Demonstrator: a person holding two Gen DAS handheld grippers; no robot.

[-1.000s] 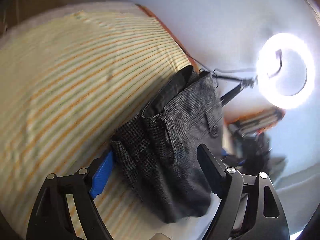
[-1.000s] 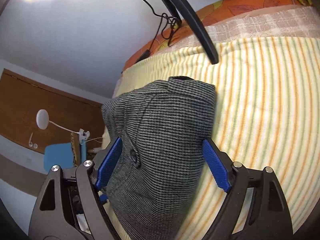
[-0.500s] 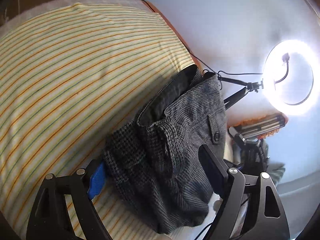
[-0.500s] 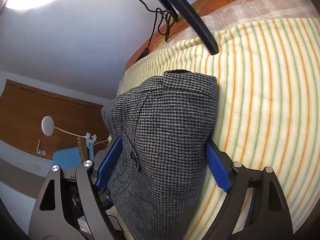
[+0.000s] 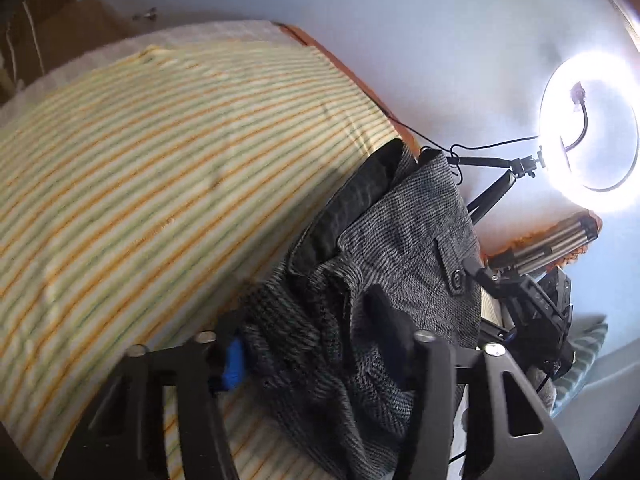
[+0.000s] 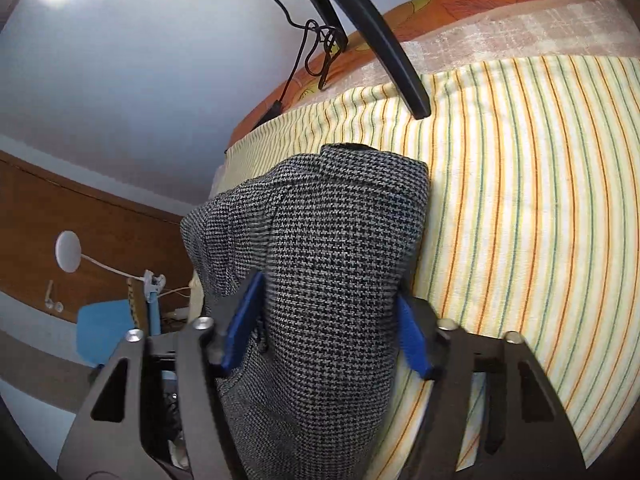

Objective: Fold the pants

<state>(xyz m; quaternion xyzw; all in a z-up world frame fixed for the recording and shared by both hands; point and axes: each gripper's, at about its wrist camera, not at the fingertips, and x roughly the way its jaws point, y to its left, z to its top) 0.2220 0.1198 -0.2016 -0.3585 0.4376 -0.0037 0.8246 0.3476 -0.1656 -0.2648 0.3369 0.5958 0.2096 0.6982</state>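
Left wrist view: left gripper (image 5: 312,344) has its fingers drawn in on a bunched fold of the pants (image 5: 400,248), cloth pinched between the blue pad (image 5: 233,364) and the dark finger. The grey houndstooth pants lie at the edge of the striped sheet (image 5: 160,184), running from 6 toward 1 o'clock, black lining showing at the waistband. Ring light (image 5: 588,128) glares at 2 o'clock on a tripod (image 5: 492,192); dark gear beneath it at 4 o'clock is partly hidden by the pants.

Right wrist view: right gripper (image 6: 328,328) grips a thick fold of the pants (image 6: 332,264), both blue pads pressed to the cloth. A tripod leg (image 6: 384,40) crosses at 12 o'clock. Blue chair (image 6: 104,328) and white lamp (image 6: 68,252) at 9 o'clock.
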